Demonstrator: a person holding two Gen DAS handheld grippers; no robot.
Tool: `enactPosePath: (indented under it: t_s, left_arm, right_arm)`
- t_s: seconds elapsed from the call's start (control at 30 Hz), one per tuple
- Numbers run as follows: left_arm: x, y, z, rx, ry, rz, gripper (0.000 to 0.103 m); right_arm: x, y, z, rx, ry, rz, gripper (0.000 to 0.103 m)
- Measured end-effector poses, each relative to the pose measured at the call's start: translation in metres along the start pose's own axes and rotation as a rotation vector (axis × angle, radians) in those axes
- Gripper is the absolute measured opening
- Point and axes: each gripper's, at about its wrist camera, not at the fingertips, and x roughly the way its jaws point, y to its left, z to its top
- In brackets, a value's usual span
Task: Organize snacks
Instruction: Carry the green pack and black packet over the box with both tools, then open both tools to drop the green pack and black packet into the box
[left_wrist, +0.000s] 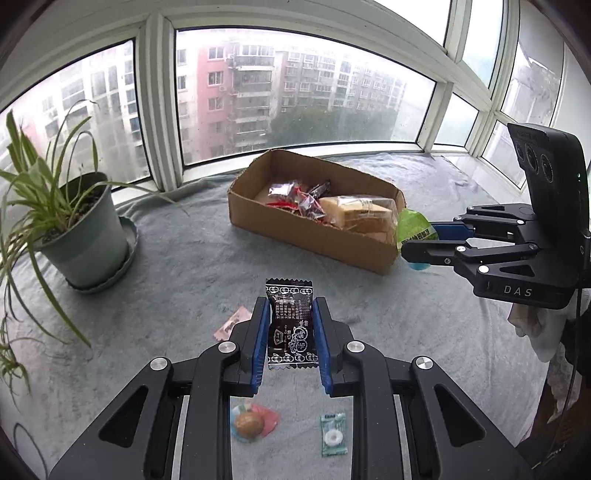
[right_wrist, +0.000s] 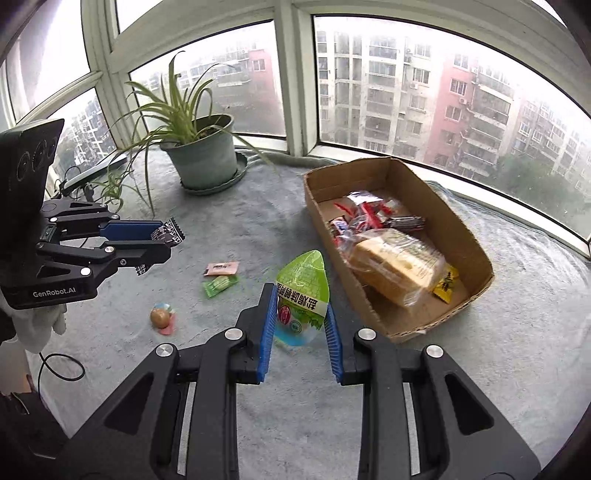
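My left gripper (left_wrist: 289, 306) is shut on a black snack packet (left_wrist: 291, 325), held above the grey cloth; it also shows in the right wrist view (right_wrist: 162, 240). My right gripper (right_wrist: 301, 295) is shut on a green pouch (right_wrist: 302, 295), held just left of the cardboard box (right_wrist: 476, 254); it shows in the left wrist view (left_wrist: 417, 240) at the box's right end (left_wrist: 317, 236). The box holds a wrapped bread loaf (right_wrist: 395, 266) and several small packets (right_wrist: 369, 210). Loose on the cloth lie a pink packet (right_wrist: 221, 268), a green candy (right_wrist: 220, 285) and a round brown sweet (right_wrist: 160, 316).
A potted plant (right_wrist: 205, 155) in a green pot stands at the window, left of the box. Cables (right_wrist: 61, 365) and a strip-like device (right_wrist: 94, 173) lie at the left edge. Window frames border the cloth at the back.
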Motion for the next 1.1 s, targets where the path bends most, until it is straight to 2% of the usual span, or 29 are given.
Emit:
enactPosePath:
  t_s: [0.3, 0.67, 1.1]
  left_arm:
    - [0.028, -0.005, 0.042, 0.0, -0.026, -0.004, 0.022]
    - [0.072, -0.008, 0.085, -0.044, -0.038, 0.021, 0.022]
    - [0.119, -0.011, 0.109, -0.067, -0.027, 0.03, 0.022]
  right_arm:
    - [0.006, -0.045, 0.02, 0.036, -0.017, -0.066, 0.026]
    - [0.042, -0.099, 0.039, 0.101, 0.007, -0.117, 0.026]
    - [0.076, -0.141, 0.038, 0.183, 0.044, -0.134, 0.026]
